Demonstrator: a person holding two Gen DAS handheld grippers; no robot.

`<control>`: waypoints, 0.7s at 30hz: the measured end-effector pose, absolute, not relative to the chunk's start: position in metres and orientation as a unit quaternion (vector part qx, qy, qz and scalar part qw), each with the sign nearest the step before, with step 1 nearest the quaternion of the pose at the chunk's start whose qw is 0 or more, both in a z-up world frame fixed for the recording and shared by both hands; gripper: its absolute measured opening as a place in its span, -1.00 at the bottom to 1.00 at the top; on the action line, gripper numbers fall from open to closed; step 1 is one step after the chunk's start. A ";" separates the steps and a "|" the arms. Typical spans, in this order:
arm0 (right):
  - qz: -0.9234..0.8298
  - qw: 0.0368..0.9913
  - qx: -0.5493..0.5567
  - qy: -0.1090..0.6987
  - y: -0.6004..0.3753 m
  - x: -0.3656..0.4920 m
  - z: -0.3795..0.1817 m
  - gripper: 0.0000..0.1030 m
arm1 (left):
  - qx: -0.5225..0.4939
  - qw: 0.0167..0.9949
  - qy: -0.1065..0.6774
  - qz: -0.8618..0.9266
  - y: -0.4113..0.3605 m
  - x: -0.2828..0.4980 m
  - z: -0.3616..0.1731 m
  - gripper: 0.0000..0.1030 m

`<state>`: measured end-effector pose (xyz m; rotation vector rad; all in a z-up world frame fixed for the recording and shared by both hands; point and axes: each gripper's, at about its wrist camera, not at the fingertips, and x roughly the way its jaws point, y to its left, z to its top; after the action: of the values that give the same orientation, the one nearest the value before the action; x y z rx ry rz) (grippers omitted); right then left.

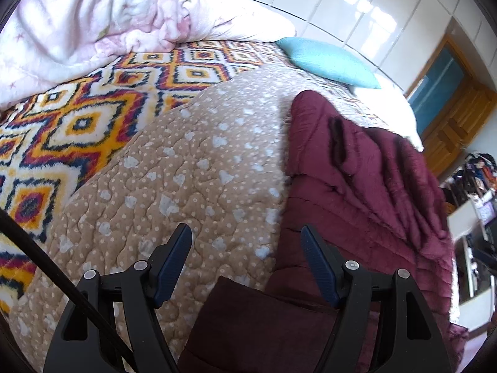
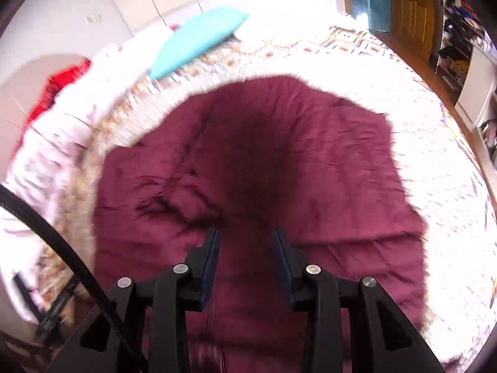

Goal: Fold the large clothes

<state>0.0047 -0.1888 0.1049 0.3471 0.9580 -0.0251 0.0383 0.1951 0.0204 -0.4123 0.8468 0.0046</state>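
Two tools are hovering with jaws apart: my left tool (image 1: 245,245) and right tool (image 2: 245,242), gripping nothing, above the maroon quilted puffy garment (image 2: 279,161) that is lying on the beige dotted quilt (image 1: 186,171) covering the bed; no writing is showing.

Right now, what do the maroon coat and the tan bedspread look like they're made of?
Maroon coat: likely padded, matte woven shell; stitched horizontal channels and soft puffy wrinkles. Tan bedspread: quilted, cotton-like fabric; wavy stitching puckers the dotted print.
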 end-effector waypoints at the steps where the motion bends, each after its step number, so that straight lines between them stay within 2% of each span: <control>1: -0.009 0.878 0.166 0.450 -0.202 -0.022 0.119 -0.03 | -0.197 0.894 0.402 -0.007 0.196 0.034 0.028 0.39; 2: -0.010 0.881 0.163 0.445 -0.213 -0.043 0.128 0.18 | -0.195 0.899 0.391 -0.014 0.199 0.025 0.037 0.39; 4: -0.025 0.884 0.151 0.441 -0.236 -0.082 0.137 0.38 | -0.188 0.906 0.378 -0.015 0.203 0.010 0.050 0.39; 5: -0.033 0.886 0.141 0.441 -0.244 -0.099 0.137 0.42 | -0.184 0.908 0.376 -0.019 0.207 0.003 0.055 0.40; 9: -0.083 0.884 0.122 0.444 -0.284 -0.164 0.121 0.48 | -0.194 0.892 0.404 -0.052 0.222 -0.012 0.052 0.44; 13: -0.084 0.872 0.212 0.433 -0.328 -0.215 0.083 0.48 | -0.224 0.857 0.449 -0.116 0.228 -0.011 0.035 0.44; 21: -0.048 0.861 0.287 0.417 -0.337 -0.224 0.029 0.49 | -0.265 0.799 0.498 -0.211 0.212 0.001 0.009 0.44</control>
<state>-0.2243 -0.3372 0.0287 0.6011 0.8753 -0.1017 0.0013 0.2117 0.0086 -0.5683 1.0678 -0.4528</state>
